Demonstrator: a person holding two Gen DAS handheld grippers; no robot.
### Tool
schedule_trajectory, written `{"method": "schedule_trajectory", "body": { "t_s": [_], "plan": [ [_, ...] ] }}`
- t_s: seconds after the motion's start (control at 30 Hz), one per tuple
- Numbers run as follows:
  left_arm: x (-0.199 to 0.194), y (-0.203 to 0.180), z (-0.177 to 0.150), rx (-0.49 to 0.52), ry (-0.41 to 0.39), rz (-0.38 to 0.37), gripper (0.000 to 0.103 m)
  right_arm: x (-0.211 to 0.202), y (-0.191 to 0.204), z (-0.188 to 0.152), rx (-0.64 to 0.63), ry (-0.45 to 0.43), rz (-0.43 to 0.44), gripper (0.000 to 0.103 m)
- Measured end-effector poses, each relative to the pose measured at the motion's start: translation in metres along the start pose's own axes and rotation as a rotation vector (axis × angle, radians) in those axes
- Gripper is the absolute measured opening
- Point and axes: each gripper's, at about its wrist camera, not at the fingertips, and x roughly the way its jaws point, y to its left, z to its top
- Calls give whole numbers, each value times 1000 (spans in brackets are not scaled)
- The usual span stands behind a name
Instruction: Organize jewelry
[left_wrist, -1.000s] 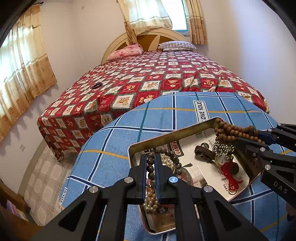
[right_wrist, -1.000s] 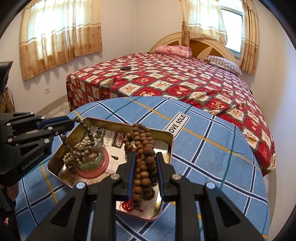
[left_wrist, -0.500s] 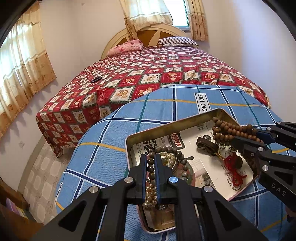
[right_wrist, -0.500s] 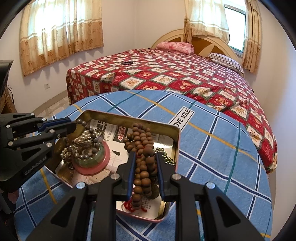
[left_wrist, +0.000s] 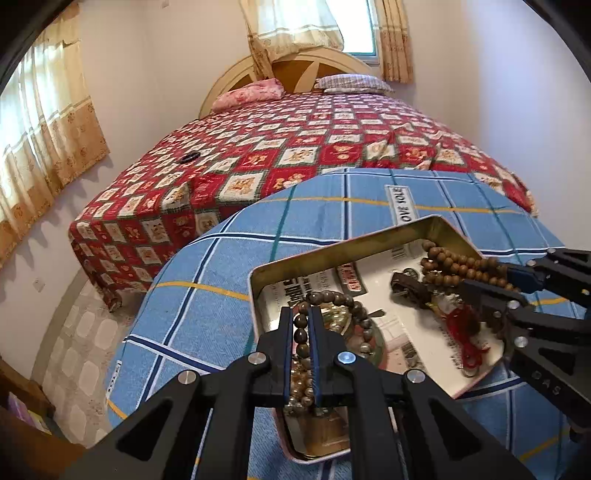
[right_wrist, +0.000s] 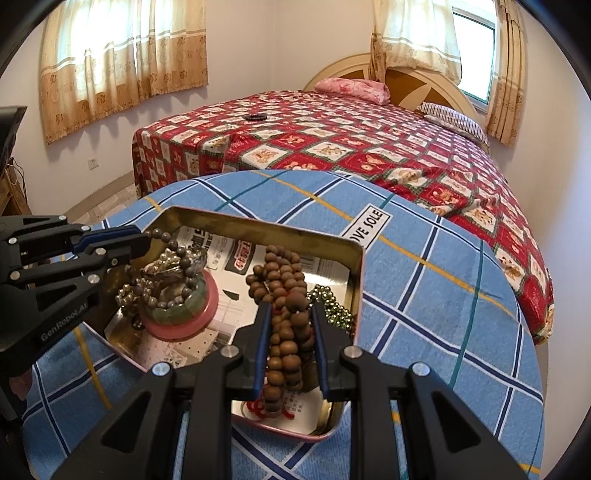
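Note:
A shallow metal tin (left_wrist: 347, 253) (right_wrist: 258, 225) lies on the round blue checked table. My left gripper (left_wrist: 300, 314) (right_wrist: 142, 240) is shut on a dark grey bead bracelet (left_wrist: 332, 299) (right_wrist: 181, 258), held over a green bangle (right_wrist: 173, 314) on a pink disc in the tin's left part. My right gripper (right_wrist: 288, 310) (left_wrist: 508, 277) is shut on a bundle of brown wooden prayer beads (right_wrist: 284, 295) (left_wrist: 458, 264) with a red tassel (left_wrist: 465, 328), held low over the tin's right part. Small green-gold beads (right_wrist: 332, 306) lie in the tin.
The table cloth (right_wrist: 424, 295) carries a white label (right_wrist: 365, 227). A bed with a red patterned cover (right_wrist: 351, 140) stands behind the table, with a small dark ring (right_wrist: 256, 117) on it. Tiled floor (left_wrist: 74, 332) lies left of the table.
Both grippers have come lower and closer over the tin, each still holding its beads. The tin looks larger in both views.

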Motion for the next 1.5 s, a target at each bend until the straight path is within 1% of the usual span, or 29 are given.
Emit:
{"method": "schedule_trajectory", "body": {
  "t_s": [0.07, 0.1, 0.13, 0.17, 0.2, 0.23, 0.27, 0.3, 0.33, 0.37, 0.4, 0.57, 0.63, 0.87, 1.07, 1.5],
  "plan": [
    [-5, -1, 0, 1, -8, -3, 8, -1, 1, 0, -4, 0, 0, 25],
    [-8, -1, 0, 0, -14, -2, 12, -3, 2, -1, -6, -6, 6, 27],
    [-12, -1, 0, -1, -25, 1, 19, -5, 2, -1, -7, -11, 0, 39],
    [-16, 0, -1, -7, -35, 11, 46, -8, 2, -3, -7, -18, -7, 45],
    [-20, 1, -3, -14, -49, 25, 75, -12, 2, -3, -4, -25, -5, 48],
    [-27, 2, -4, -22, -79, 50, 83, -14, 2, -4, 0, -29, -4, 48],
    [-33, 4, -5, -26, -104, 63, 86, -17, 1, -5, 4, -33, -6, 48],
    [-39, 5, -7, -28, -116, 52, 86, -21, 0, -7, 9, -37, -10, 49],
    [-42, 6, -8, -29, -112, 39, 86, -25, 0, -8, 14, -43, -17, 52],
    [-46, 6, -10, -34, -113, 45, 86, -28, -1, -9, 18, -49, -22, 54],
    [-50, 8, -12, -38, -119, 53, 86, -32, -2, -10, 23, -57, -29, 59],
    [-67, 11, -22, -67, -133, 47, 86, -54, -2, -14, 34, -101, -64, 61],
    [-73, 13, -26, -80, -137, 49, 86, -59, -1, -15, 36, -114, -68, 64],
    [-81, 17, -34, -102, -133, 44, 86, -66, -1, -19, 43, -124, -68, 64],
    [-81, 15, -38, -93, -122, 50, 86, -69, 0, -24, 43, -122, -68, 64],
    [-81, 15, -38, -99, -114, 49, 86, -72, -2, -25, 47, -123, -67, 65]
  ]
}}
